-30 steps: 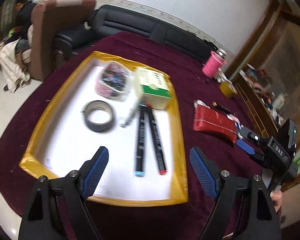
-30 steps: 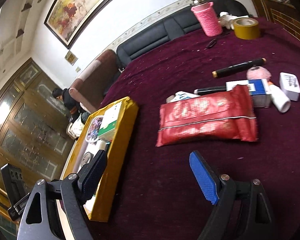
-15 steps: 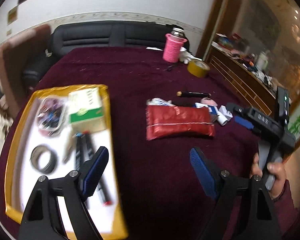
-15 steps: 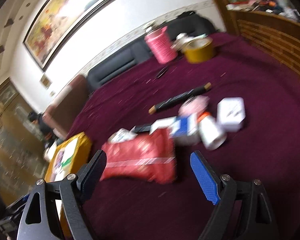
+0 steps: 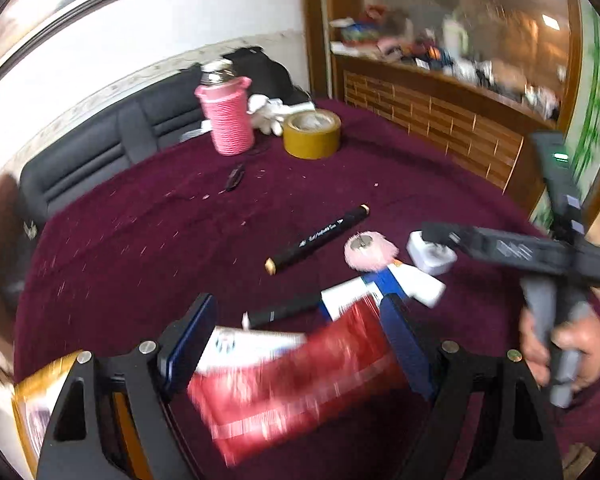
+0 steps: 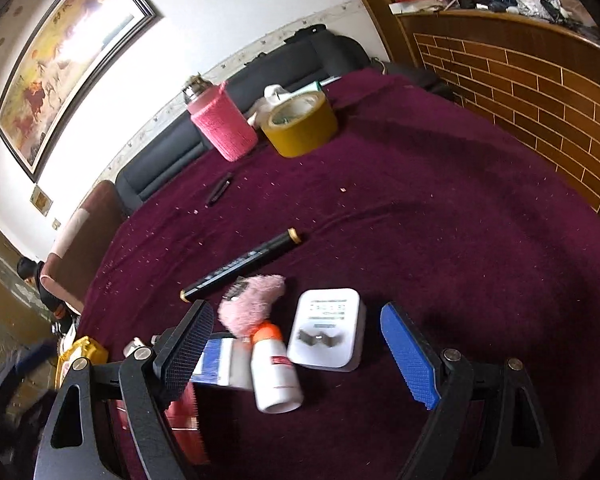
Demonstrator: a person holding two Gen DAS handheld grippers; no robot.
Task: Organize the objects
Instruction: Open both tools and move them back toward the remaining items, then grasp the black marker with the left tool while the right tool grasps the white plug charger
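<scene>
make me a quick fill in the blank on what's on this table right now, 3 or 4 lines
1. The tall bottle in a knitted sleeve is coloured ____.
2. The wide roll of yellow-brown tape stands right beside the ____.
3. The jaws of the right gripper stand ____, around the small white bottle with an orange cap and the white plug adapter.
4. The left gripper frames a flat foil packet coloured ____.

Missing words: pink; bottle; open; red
</scene>
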